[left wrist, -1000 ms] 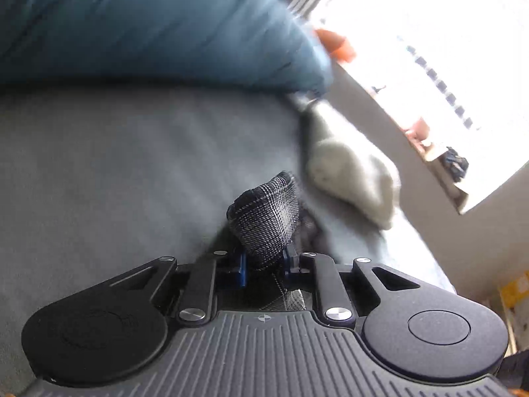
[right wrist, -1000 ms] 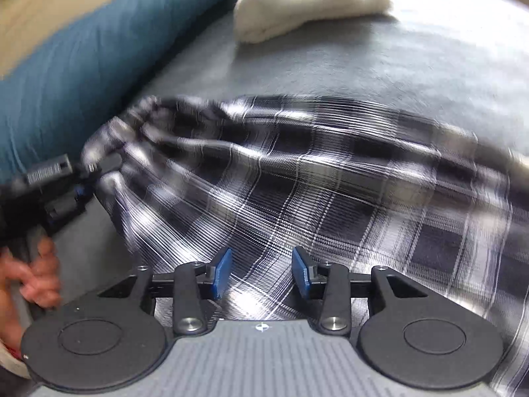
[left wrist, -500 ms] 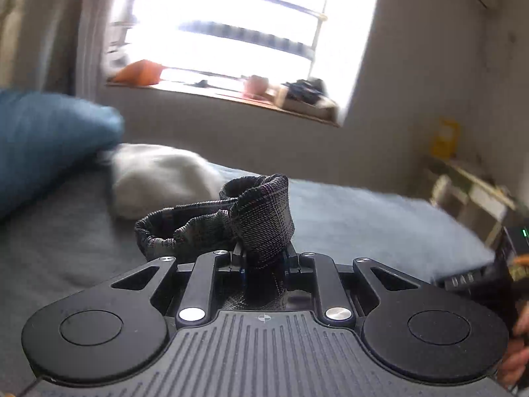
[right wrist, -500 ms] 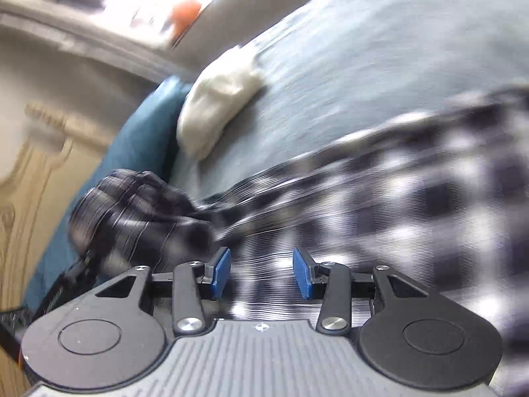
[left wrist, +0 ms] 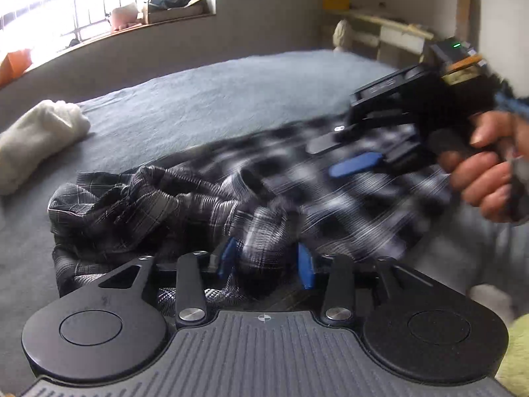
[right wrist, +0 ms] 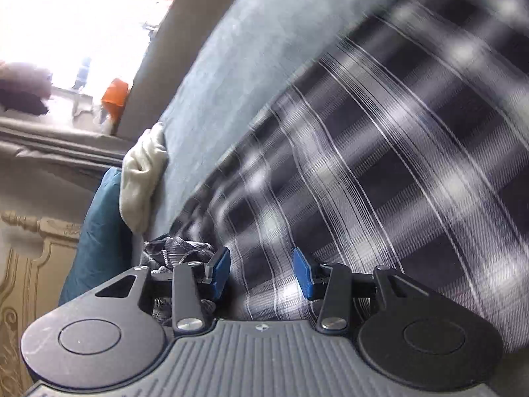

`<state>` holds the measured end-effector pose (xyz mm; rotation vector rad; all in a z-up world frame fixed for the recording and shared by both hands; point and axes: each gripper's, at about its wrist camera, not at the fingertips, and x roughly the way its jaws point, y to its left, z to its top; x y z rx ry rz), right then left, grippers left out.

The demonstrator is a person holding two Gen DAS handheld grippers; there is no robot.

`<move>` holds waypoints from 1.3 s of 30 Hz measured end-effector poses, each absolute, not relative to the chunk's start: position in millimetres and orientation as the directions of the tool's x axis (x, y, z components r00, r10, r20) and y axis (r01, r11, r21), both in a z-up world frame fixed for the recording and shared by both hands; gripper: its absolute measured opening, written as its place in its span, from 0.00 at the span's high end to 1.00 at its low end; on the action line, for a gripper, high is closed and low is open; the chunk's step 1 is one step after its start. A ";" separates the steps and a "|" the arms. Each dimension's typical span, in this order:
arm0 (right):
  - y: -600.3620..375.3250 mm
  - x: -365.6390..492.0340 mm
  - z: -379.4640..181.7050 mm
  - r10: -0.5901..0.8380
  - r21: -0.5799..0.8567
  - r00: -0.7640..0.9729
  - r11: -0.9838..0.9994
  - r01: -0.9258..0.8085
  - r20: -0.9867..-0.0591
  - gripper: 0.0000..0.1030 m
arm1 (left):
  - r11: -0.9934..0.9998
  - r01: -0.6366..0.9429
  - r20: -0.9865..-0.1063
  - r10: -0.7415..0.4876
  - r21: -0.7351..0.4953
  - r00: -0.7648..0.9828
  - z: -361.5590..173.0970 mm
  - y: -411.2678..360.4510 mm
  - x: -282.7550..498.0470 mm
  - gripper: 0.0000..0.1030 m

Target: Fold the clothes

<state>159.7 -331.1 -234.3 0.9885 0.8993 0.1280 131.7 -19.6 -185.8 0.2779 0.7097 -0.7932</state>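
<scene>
The left hand-held gripper (left wrist: pixel 266 261) now has its blue pads spread wide with a bunched fold of the plaid shirt (left wrist: pixel 205 198) lying loose between them, whereas half a second ago those pads were pinched tight on a raised wad of the same cloth. The shirt has dropped from that lifted bundle to the grey bed (left wrist: pixel 215 99), crumpled at the left wrist end and stretched out, blurred, toward the right. The left wrist view has also tilted down, so more of the bed and less of the window (left wrist: pixel 82 3) fills it. The right hand-held gripper (right wrist: pixel 261 269) keeps its pads wide apart as before, with flat plaid cloth beneath and between them; in the left wrist view it hangs over the shirt, held by a hand (left wrist: pixel 486 168). The white folded cloth (left wrist: pixel 36 139) lies on the bed well apart from the shirt, beside the blue pillow (right wrist: pixel 94 231) seen in the right wrist view.
</scene>
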 end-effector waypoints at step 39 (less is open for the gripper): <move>-240.9 195.8 -255.4 0.739 0.863 0.448 0.396 0.314 -0.503 0.87 | 0.898 0.436 -0.675 -0.358 -0.061 0.645 -187.5 39.6 171.8 0.56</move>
